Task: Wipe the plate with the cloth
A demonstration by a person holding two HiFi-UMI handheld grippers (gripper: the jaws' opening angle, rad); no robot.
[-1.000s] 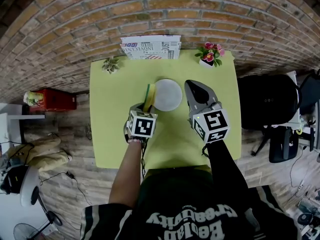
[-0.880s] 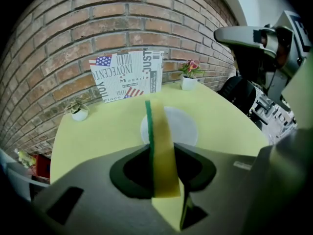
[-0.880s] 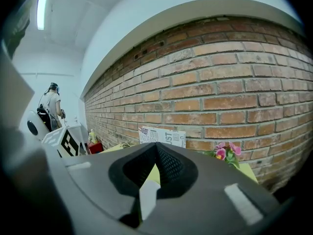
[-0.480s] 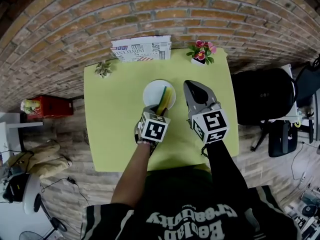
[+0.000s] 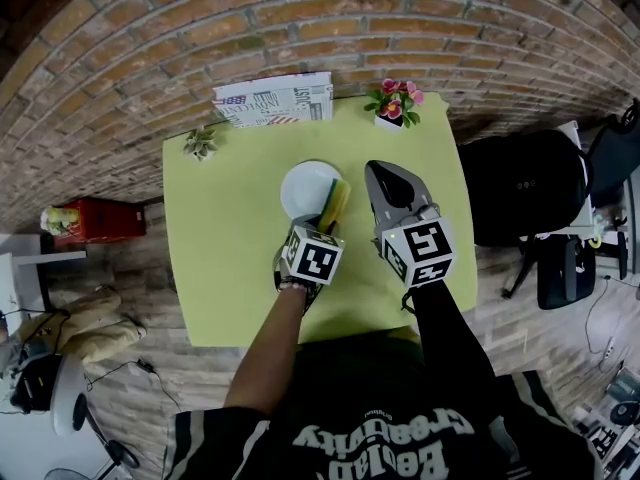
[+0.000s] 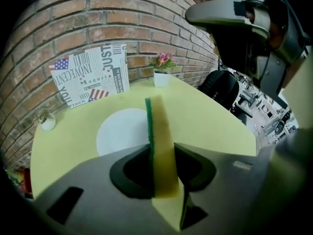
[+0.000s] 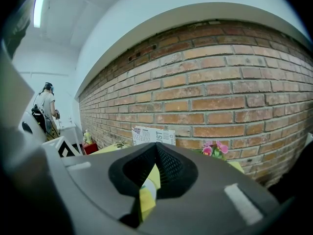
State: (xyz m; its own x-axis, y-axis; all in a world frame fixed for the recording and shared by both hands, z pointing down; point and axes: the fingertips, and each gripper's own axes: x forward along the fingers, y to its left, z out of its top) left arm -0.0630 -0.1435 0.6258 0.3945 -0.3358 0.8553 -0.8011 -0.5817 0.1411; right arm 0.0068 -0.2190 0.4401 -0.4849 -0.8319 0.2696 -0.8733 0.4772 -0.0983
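A round white plate [image 5: 303,188] lies on the yellow-green table [image 5: 220,258]. My left gripper [image 5: 324,226] is shut on a yellow sponge with a green scouring face [image 5: 336,202], held on edge at the plate's right rim. In the left gripper view the sponge [image 6: 161,141] stands upright between the jaws [image 6: 162,177], with the plate [image 6: 120,133] behind it to the left. My right gripper [image 5: 382,174] hovers to the right of the plate, its jaws closed together on nothing [image 7: 156,147].
A printed magazine holder [image 5: 273,99] stands at the table's far edge against the brick wall. A pot of pink flowers [image 5: 393,103] sits at the far right corner and a small plant [image 5: 200,142] at the far left. A black chair [image 5: 525,193] stands right of the table.
My left gripper has carried the sponge from the plate's left edge across it to its right rim. The right gripper has held its place.
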